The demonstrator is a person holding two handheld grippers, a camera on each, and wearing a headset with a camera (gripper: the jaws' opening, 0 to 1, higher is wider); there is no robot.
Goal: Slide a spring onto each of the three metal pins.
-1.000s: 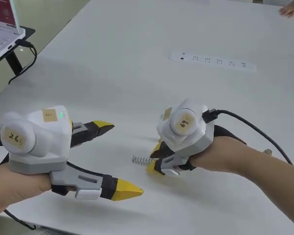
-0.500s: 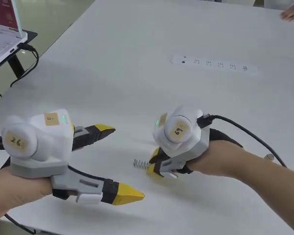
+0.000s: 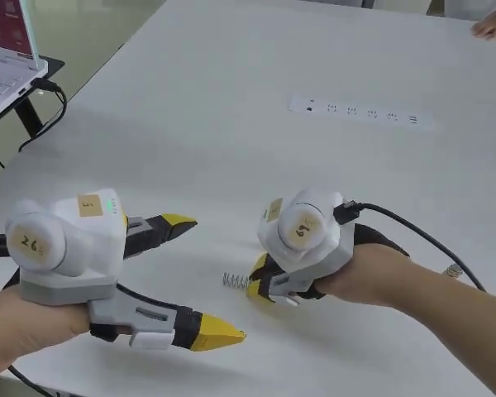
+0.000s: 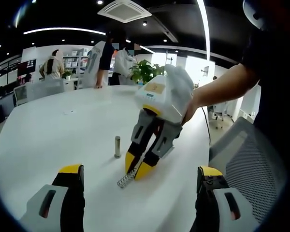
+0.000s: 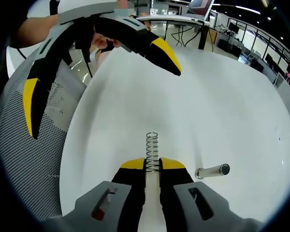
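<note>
Little differs from a second ago. Your right gripper still pinches the spring, and your left gripper still has its jaws spread wide with nothing between them. The one change you can see in the head view is that the right gripper's body sits a touch lower over the white table. The spring keeps the same spot relative to the power strip farther back.

Your right hand wraps the gripper from behind, with the forearm coming in from the lower right. A black cable trails off the gripper's back. Its jaws angle down and to your left, low over the tabletop. In the right gripper view they are pressed together on one end of the spring, and the rest of the coil sticks straight out past the yellow tips. Whether the free end touches the table, you cannot tell.

Your left hand holds its gripper at the lower left. Its jaws point right, toward the right gripper, so the two tools face each other, near but apart. The spring's free end points into the gap between the left jaws.

In the left gripper view one metal pin stands upright on the table, just beside the right gripper's tips and apart from the spring. The spring is not on it. A laptop sits off the table's far-left edge.
</note>
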